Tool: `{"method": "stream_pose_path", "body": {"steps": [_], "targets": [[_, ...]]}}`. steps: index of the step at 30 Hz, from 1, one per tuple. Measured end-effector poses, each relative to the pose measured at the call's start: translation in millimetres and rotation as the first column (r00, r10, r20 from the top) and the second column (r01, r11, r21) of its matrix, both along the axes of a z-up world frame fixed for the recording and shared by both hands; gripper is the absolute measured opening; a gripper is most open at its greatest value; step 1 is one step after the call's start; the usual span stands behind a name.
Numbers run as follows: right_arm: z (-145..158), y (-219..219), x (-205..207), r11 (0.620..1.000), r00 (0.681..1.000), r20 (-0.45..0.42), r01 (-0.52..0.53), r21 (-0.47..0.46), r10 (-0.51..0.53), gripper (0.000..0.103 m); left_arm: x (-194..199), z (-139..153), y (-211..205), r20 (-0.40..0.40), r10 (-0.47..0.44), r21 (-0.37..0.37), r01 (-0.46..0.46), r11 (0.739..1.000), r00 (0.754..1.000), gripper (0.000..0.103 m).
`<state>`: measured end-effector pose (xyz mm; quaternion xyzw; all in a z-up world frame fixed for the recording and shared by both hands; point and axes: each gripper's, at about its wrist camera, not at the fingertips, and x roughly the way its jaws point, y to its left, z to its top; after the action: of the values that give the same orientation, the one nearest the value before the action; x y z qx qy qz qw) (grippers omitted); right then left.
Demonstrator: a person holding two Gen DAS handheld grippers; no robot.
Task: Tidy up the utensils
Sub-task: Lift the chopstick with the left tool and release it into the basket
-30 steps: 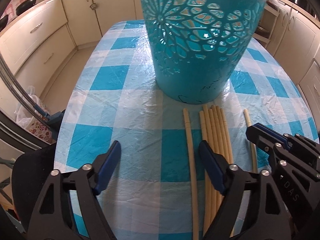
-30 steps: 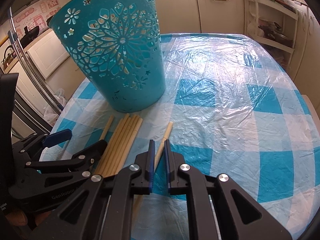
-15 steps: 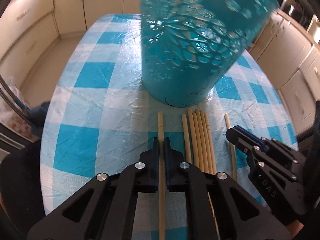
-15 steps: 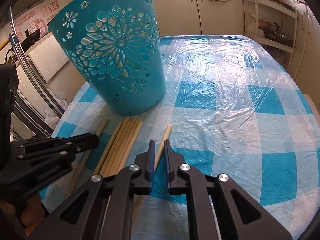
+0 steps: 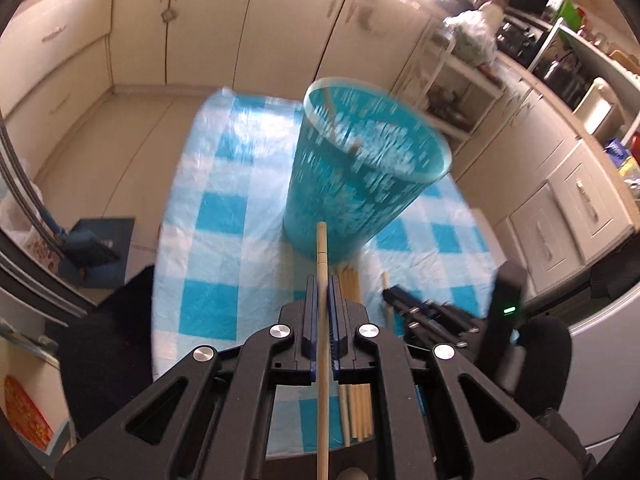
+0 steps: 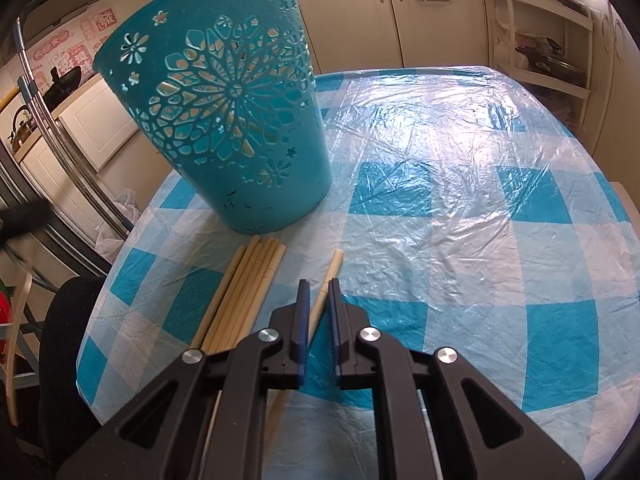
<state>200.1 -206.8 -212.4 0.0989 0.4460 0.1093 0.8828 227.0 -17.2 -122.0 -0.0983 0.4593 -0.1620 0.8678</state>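
Note:
A teal cut-out basket (image 5: 360, 184) (image 6: 228, 120) stands on the checked table; one stick leans inside it (image 5: 334, 116). My left gripper (image 5: 322, 284) is shut on a pale wooden chopstick (image 5: 321, 248), held high above the table with its tip toward the basket. A bundle of several chopsticks (image 6: 248, 288) (image 5: 352, 284) lies on the cloth in front of the basket. A single chopstick (image 6: 326, 284) lies beside the bundle. My right gripper (image 6: 318, 292) hovers low over that single chopstick, jaws nearly closed around it, empty.
The blue-and-white checked tablecloth (image 6: 460, 220) under clear plastic covers the table. Cream kitchen cabinets (image 5: 200, 24) surround it. A white shelf rack (image 6: 540, 40) stands at the far right. A black chair (image 6: 68, 320) sits at the table's left edge.
My left gripper, shut on one chopstick, has lifted it well above the table toward the basket's rim. The right gripper has stayed over the single chopstick.

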Motion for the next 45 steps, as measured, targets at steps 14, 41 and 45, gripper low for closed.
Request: {"method": "stream_pose_path", "body": {"steps": [14, 41, 45], "targets": [[-1.2, -10.5, 1.8, 1.0, 1.0, -0.004, 0.013, 0.029, -0.013, 0.01, 39.2, 135.7, -24.9, 0.443, 0.126, -0.09, -0.096, 0.991, 0.887, 0.005], [-3.1, -27.8, 1.5, 0.996, 1.0, -0.016, 0.013, 0.088, -0.011, 0.01, 105.1, 42.8, -61.1, 0.422, 0.192, 0.074, -0.245, 0.967, 0.886, 0.014], [-2.0, -24.3, 0.1, 0.996, 1.0, -0.019, 0.012, 0.083, -0.01, 0.01, 81.8, 46.6, -32.3, 0.434, 0.26, 0.066, -0.318, 0.946, 0.863, 0.057]]}}
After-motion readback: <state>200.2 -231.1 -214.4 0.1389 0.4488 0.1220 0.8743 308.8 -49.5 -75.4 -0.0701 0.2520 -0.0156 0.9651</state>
